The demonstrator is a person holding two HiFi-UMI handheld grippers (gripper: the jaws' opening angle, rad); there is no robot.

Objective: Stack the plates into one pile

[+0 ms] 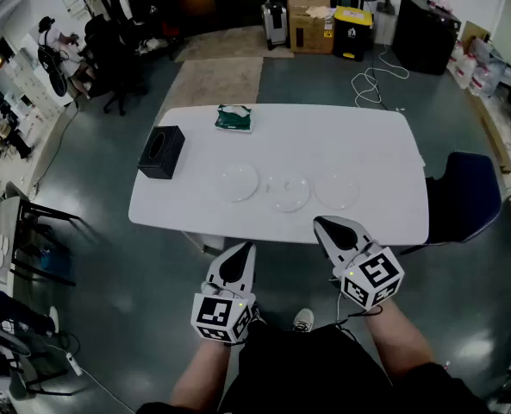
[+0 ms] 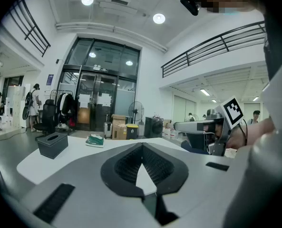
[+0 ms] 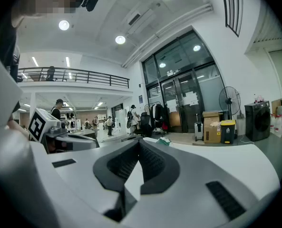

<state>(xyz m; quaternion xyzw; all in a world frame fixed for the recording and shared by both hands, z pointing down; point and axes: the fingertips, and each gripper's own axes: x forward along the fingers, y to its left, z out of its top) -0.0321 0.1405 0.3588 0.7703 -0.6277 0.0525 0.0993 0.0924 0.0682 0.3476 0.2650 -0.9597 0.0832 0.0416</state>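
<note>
Three clear plates lie in a row on the white table [image 1: 367, 128]: a left plate [image 1: 239, 182], a middle plate [image 1: 288, 192] and a right plate [image 1: 336, 190]. They lie side by side, apart from one another. My left gripper [image 1: 246, 247] is held below the table's near edge, shut and empty. My right gripper [image 1: 320, 222] is also shut and empty, its tips just at the near edge, short of the right plate. In the left gripper view the jaws [image 2: 141, 146] meet at the tips; in the right gripper view the jaws [image 3: 139, 142] meet too.
A black tissue box [image 1: 161, 152] stands at the table's left end and a green packet [image 1: 234, 118] lies at the far edge. A dark blue chair [image 1: 464, 192] stands to the right of the table. Cardboard boxes [image 1: 308, 15] and a bin [image 1: 352, 31] stand beyond.
</note>
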